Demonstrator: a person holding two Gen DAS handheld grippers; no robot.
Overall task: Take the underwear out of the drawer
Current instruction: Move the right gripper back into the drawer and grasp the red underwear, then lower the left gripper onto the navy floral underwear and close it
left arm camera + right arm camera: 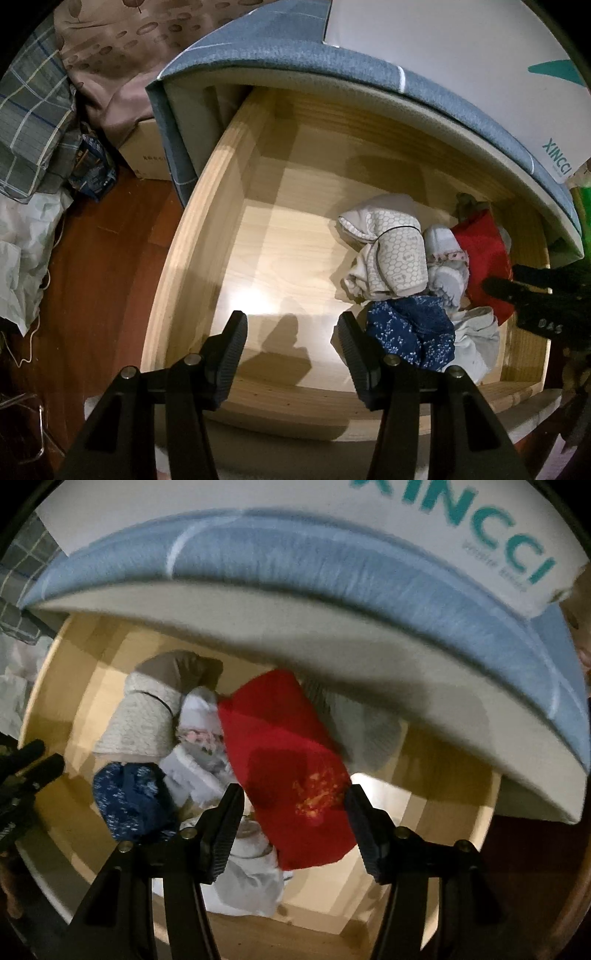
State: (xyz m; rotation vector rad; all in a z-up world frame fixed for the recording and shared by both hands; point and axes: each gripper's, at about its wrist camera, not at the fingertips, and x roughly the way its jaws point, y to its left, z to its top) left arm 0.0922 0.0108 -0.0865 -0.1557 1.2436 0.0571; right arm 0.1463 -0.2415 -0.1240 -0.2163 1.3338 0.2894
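An open wooden drawer holds a pile of folded underwear at its right side: a beige honeycomb-print piece, a navy floral piece, a red piece and white pieces. My left gripper is open and empty over the bare drawer floor, left of the pile. My right gripper is open just above the red piece, its jaws on either side of it. The right gripper also shows in the left wrist view at the red piece.
A blue-grey mattress edge overhangs the drawer's back, with a white box marked XINCCI on top. Left of the drawer are a red-brown wooden floor, a cardboard box and heaped cloth and bags.
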